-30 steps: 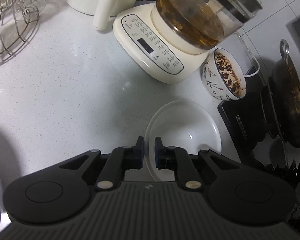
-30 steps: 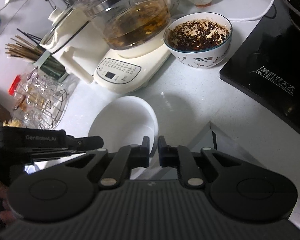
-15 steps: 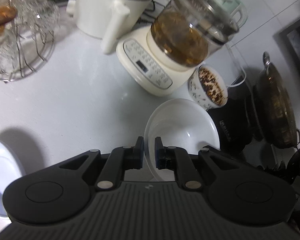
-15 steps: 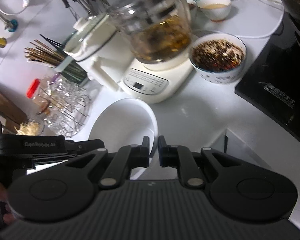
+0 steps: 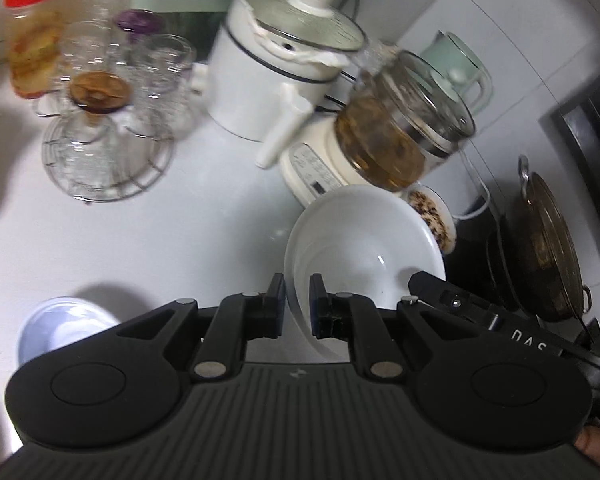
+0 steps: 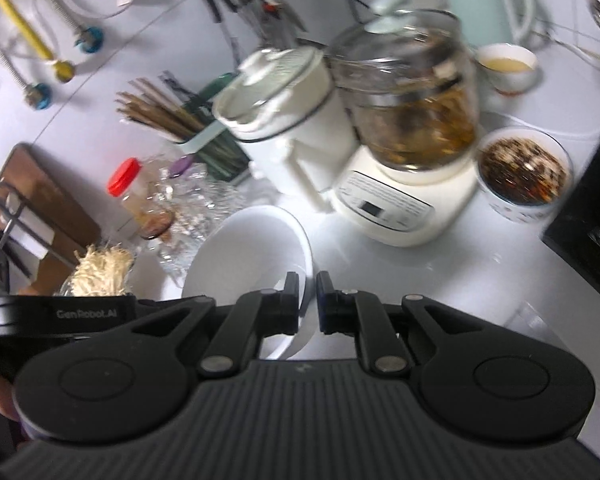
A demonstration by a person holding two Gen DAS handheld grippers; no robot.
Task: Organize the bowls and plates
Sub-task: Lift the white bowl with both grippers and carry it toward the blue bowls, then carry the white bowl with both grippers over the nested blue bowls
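Both claws, left claw (image 5: 297, 304) and right claw (image 6: 308, 300), each pinching the white bowl's (image 5: 360, 248) rim, have lifted it off the table (image 5: 180, 240), ready for stacking.

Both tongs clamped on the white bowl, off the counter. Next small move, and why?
Probably carry the white bowl left toward the small plate near the counter's edge and lower it there. Left tongs and right tongs each pinch its rim on opposite sides, so move both together, keeping it level.
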